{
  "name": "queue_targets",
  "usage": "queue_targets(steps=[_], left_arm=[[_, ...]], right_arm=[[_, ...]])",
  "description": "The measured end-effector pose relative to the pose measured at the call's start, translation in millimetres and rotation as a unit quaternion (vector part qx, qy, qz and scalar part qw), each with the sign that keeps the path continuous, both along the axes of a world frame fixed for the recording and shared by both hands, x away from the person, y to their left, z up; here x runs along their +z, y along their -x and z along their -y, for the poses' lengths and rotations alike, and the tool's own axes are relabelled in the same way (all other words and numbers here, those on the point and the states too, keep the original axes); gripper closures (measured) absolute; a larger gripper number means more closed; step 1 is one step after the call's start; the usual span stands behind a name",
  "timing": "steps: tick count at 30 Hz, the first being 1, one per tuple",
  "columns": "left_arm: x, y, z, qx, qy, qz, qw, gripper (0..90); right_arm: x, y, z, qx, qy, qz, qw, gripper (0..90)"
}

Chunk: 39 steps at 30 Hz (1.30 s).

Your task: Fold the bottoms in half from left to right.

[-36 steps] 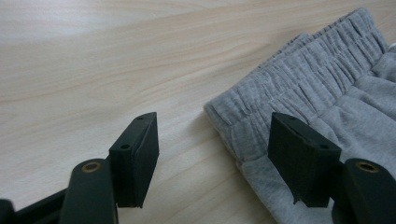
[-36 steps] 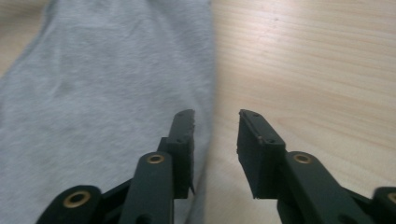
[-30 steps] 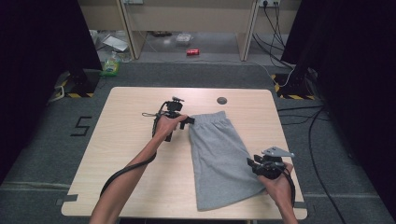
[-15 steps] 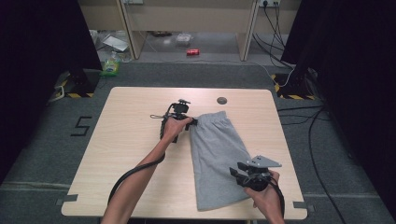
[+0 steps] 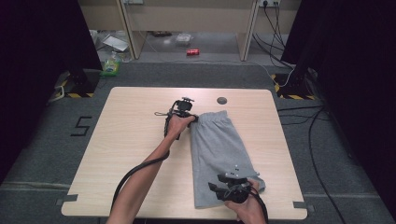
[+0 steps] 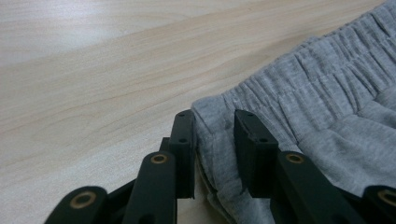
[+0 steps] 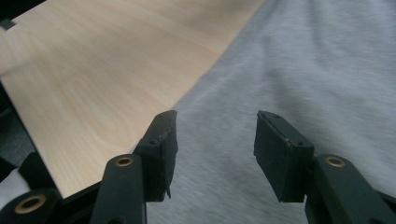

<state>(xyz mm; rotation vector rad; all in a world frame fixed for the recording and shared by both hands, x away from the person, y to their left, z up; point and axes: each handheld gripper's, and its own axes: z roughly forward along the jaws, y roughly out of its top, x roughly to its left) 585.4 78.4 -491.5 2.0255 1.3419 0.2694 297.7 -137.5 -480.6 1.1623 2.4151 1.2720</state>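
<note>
one pair of grey shorts (image 5: 219, 149), one table (image 5: 130, 140), two hand-held grippers.

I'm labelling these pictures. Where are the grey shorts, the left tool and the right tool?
grey shorts (image 5: 219, 144): high view, middle of the folded fabric.
left tool (image 6: 212, 154): left gripper view, midway between its tips, at the waistband corner.
right tool (image 7: 215, 154): right gripper view, midway between its tips, over fabric.

surface: light wood-grain bench (image 5: 130, 135), rectangular, notch near each front corner | built in: dark round cap (image 5: 222, 100) near the far edge, right of middle | lying on it: grey shorts (image 5: 224, 149), flat, right of centre, waistband toward the far edge, hem reaching close to the near edge
</note>
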Motion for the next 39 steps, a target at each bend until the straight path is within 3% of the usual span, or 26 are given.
queue_targets(steps=[17,22,28,32,35,39], left_arm=[[0.6,-2.3,1.2,-0.006,-0.007,0.004,0.9999,69.1],[0.7,-2.7,1.4,-0.006,-0.008,0.003,0.9999,69.0],[0.6,-2.3,1.6,-0.007,-0.010,0.005,0.9999,68.9],[0.8,-2.5,1.7,-0.007,-0.010,0.004,0.9999,68.7],[0.9,-2.3,2.1,-0.008,-0.012,0.005,0.9999,68.7],[0.9,-2.2,2.1,-0.008,-0.013,0.005,0.9999,68.7]], right_arm=[[-18.7,18.4,-49.4,0.056,0.017,-0.016,0.9981,47.2],[-22.2,20.3,-57.2,0.053,0.023,-0.020,0.9981,46.0],[-30.4,22.1,-63.5,0.047,0.044,-0.007,0.9979,42.8],[-30.5,26.2,-69.7,0.051,0.078,0.019,0.9954,42.4],[-30.5,29.6,-73.8,0.051,0.111,0.041,0.9916,50.6],[-29.4,28.8,-72.4,0.052,0.118,0.049,0.9905,67.7]])
